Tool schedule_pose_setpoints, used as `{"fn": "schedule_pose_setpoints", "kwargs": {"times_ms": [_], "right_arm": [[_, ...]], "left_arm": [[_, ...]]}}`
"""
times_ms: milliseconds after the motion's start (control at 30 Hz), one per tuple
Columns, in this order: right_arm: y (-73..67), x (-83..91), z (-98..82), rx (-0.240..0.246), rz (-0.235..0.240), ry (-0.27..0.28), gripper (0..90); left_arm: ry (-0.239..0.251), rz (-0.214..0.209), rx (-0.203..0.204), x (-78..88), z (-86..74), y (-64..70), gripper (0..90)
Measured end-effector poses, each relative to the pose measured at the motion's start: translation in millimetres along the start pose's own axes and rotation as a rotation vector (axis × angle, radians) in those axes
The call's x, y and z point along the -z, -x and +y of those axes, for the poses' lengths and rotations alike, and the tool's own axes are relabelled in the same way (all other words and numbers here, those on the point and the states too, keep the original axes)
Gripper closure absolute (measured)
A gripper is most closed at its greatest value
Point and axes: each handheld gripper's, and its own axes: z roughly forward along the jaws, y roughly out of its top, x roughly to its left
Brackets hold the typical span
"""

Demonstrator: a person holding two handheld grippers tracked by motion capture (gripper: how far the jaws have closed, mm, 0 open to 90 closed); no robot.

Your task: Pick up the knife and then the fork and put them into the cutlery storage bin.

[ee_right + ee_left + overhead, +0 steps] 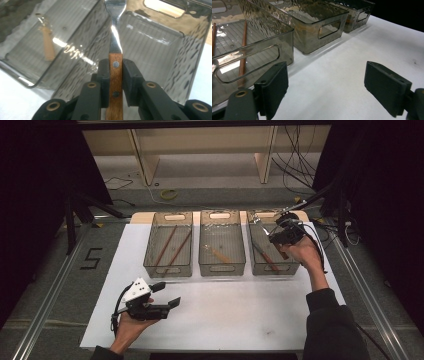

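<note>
My right gripper (273,235) (115,68) is shut on the wooden handle of a fork (115,35), whose metal head (259,222) points out over the right-hand smoky clear bin (273,269) (175,62). A wooden-handled utensil (267,259) lies in that bin. My left gripper (167,295) (325,85) stands open with nothing between its jaws, low over the white table near the front left, facing the bins.
Three clear bins stand in a row across the table. The left bin (168,270) (249,53) holds two brown chopsticks (170,247) (243,50). The middle bin (222,268) (329,28) holds a wooden-handled utensil (219,254) (48,47). White tabletop (235,305) lies in front.
</note>
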Motion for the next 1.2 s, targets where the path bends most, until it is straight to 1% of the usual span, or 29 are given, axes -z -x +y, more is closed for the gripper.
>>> {"fn": "schedule_pose_setpoints", "kwargs": {"times_ms": [267,567,700,1133,1200], "right_arm": [[7.9,-9.9,5.7,-0.029,-0.027,-0.034,77.9],[15.6,-20.6,4.8,-0.055,-0.047,-0.069,77.8],[17.7,-24.3,3.9,-0.065,-0.051,-0.075,77.8],[15.8,-33.6,-0.6,-0.056,-0.055,-0.098,77.8],[15.9,-36.0,-2.3,-0.054,-0.056,-0.109,77.8]], "left_arm": [[0.0,-0.001,0.0,0.1,0.1,0.1,18.8],[0.001,-0.001,0.0,0.1,0.1,-0.1,18.8],[0.001,-0.001,0.0,0.2,0.2,0.1,18.8],[0.001,-0.002,0.0,0.5,0.3,0.1,18.8],[0.001,-0.002,-0.001,0.5,0.3,0.1,18.8]]}}
